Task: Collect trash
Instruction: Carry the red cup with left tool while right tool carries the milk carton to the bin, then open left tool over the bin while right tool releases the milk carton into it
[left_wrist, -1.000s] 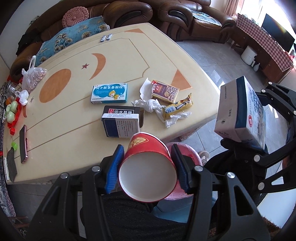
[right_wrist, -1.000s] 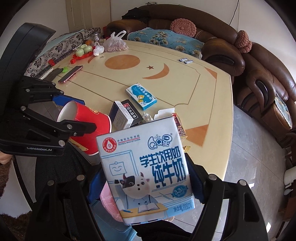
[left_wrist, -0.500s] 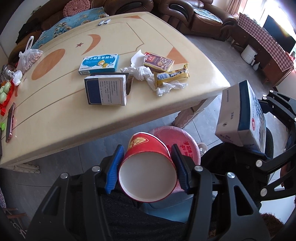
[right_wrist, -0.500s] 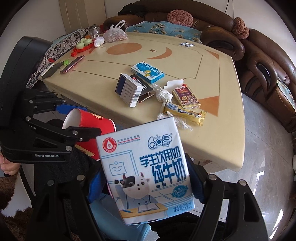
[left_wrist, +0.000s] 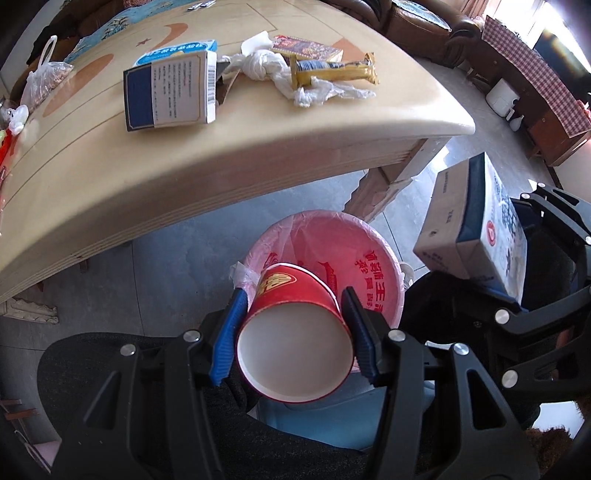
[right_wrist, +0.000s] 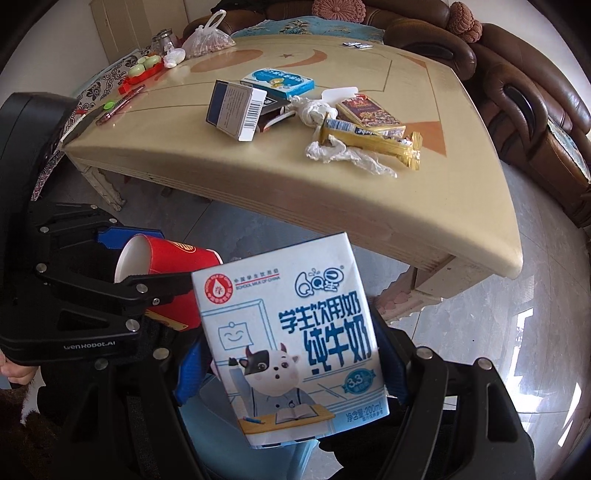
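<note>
My left gripper (left_wrist: 293, 334) is shut on a red paper cup (left_wrist: 295, 332), its white mouth facing the camera, held just above a bin lined with a pink bag (left_wrist: 369, 251) on the floor. The right gripper (right_wrist: 291, 365) is shut on a white and blue milk carton (right_wrist: 291, 339); in the left wrist view that carton (left_wrist: 476, 229) hangs to the right of the bin. The cup (right_wrist: 166, 258) also shows at the left of the right wrist view. The carton hides the bin in the right wrist view.
The beige table (left_wrist: 221, 162) stands above and behind the bin, its leg (left_wrist: 380, 188) close by. On it lie a blue and white box (left_wrist: 170, 92), a yellow snack wrapper (left_wrist: 332, 70), a crumpled plastic bag (left_wrist: 266, 66) and a red card box (right_wrist: 369, 114). Brown sofas (right_wrist: 524, 85) ring the table.
Both grippers have sunk from above the tabletop to below its edge, each still holding its item. The pink-lined bin has come into full view under the cup.
</note>
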